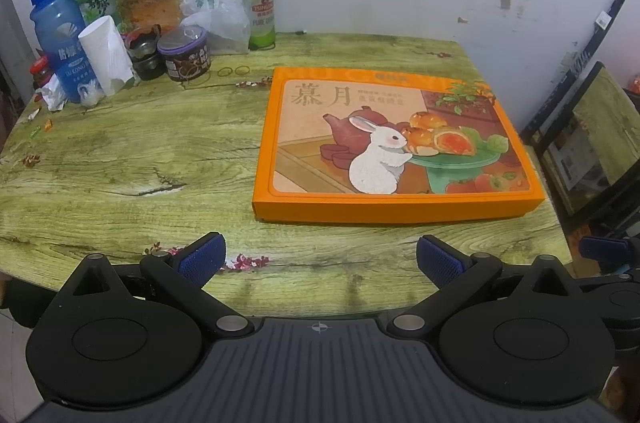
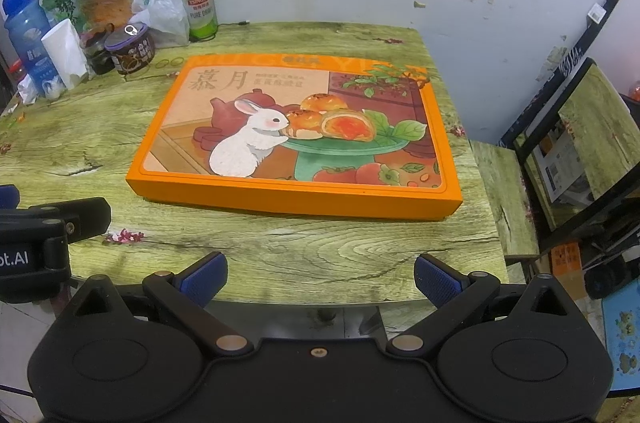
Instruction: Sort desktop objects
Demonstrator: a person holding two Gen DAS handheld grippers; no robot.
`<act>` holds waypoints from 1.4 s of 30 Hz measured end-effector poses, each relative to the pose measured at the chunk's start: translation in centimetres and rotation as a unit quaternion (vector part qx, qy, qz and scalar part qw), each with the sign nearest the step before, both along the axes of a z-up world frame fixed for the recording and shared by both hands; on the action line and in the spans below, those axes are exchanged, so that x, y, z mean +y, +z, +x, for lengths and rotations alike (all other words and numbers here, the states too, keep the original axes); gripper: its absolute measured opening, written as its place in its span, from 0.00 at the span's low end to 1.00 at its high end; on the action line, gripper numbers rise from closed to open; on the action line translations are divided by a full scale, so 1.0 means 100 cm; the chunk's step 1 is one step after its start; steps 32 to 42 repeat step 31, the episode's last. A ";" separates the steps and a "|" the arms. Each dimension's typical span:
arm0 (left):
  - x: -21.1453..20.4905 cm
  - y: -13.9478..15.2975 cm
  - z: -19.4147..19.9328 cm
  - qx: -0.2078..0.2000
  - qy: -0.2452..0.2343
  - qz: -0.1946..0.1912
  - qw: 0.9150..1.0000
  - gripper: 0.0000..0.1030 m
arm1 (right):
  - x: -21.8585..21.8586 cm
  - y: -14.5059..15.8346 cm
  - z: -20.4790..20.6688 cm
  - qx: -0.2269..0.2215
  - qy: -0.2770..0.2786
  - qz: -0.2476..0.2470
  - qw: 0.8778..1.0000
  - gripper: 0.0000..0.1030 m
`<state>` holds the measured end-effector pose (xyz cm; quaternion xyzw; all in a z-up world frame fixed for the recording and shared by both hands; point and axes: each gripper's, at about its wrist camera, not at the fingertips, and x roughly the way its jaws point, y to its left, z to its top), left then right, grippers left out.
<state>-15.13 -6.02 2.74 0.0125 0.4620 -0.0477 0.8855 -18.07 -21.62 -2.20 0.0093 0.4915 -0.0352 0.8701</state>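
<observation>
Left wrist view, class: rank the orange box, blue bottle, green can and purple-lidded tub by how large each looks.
1. orange box, nearest, so flattered
2. blue bottle
3. green can and purple-lidded tub: too alike to rank

A wood-grain table [image 1: 120, 159] with a gift box and a far-left cluster of clutter.

The flat orange box [image 1: 396, 143], lid printed with a rabbit, lies on the right half. At the far left corner stand a blue bottle [image 1: 56, 31], a white paper roll [image 1: 106, 55], a purple-lidded tub [image 1: 185, 53], a plastic bag [image 1: 218, 19] and a green can [image 1: 259, 9]. Rubber bands [image 1: 234, 71] lie just beside the tub.
</observation>
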 end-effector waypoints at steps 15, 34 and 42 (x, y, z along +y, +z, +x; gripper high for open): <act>0.004 -0.001 0.004 0.002 0.002 0.000 1.000 1.00 | 0.001 -0.001 0.003 0.002 0.001 -0.001 1.000 0.98; 0.004 -0.004 0.008 0.008 0.003 0.001 1.000 1.00 | 0.002 -0.004 0.006 0.005 -0.001 -0.001 1.000 0.98; 0.004 -0.004 0.008 0.008 0.003 0.001 1.000 1.00 | 0.002 -0.004 0.006 0.005 -0.001 -0.001 1.000 0.98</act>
